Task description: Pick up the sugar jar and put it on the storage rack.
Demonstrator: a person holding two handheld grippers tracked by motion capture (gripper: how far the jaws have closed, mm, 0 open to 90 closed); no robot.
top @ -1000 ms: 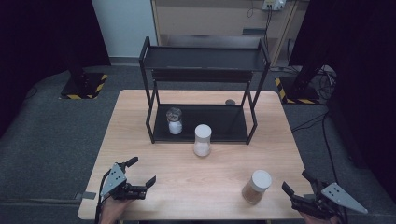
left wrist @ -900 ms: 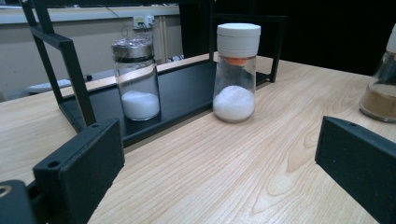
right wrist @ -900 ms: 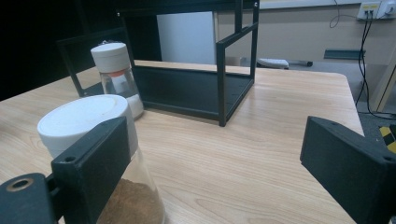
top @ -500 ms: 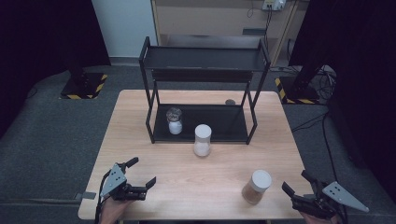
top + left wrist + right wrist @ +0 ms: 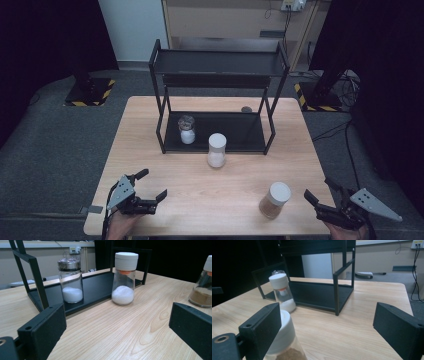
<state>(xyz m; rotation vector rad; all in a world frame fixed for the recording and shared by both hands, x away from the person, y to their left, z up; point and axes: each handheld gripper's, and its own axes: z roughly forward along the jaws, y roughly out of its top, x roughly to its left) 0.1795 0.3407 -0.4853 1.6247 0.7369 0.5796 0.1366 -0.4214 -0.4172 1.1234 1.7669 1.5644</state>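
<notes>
Grippers sit at the near edge of a pale wooden table (image 5: 175,200), one at each corner. At the near left corner, the left gripper (image 5: 152,186) has its black jaws spread wide with nothing between them; in its own view the two jaws frame bare tabletop. At the near right corner, the right gripper (image 5: 320,191) likewise has its jaws wide apart and holds nothing.

Nearest the right gripper is a glass jar with a white cap and brown powder inside (image 5: 274,200), which stands upright on the table just to the left of that gripper, close but not touching. In the right gripper view the same jar (image 5: 284,340) rises beside the left-hand jaw, partly hidden behind it.

Farther back, a glass shaker with a white cap, an orange collar and white grains (image 5: 216,150) stands upright on the wood, just in front of a black two-tier metal rack (image 5: 218,62) at the table's middle. On the rack's lower shelf, toward its left end, stands a clear glass jar with a silvery metal lid and white grains at its bottom (image 5: 187,129). The left gripper view shows these two (image 5: 124,277) (image 5: 71,280) side by side, apart from each other.
</notes>
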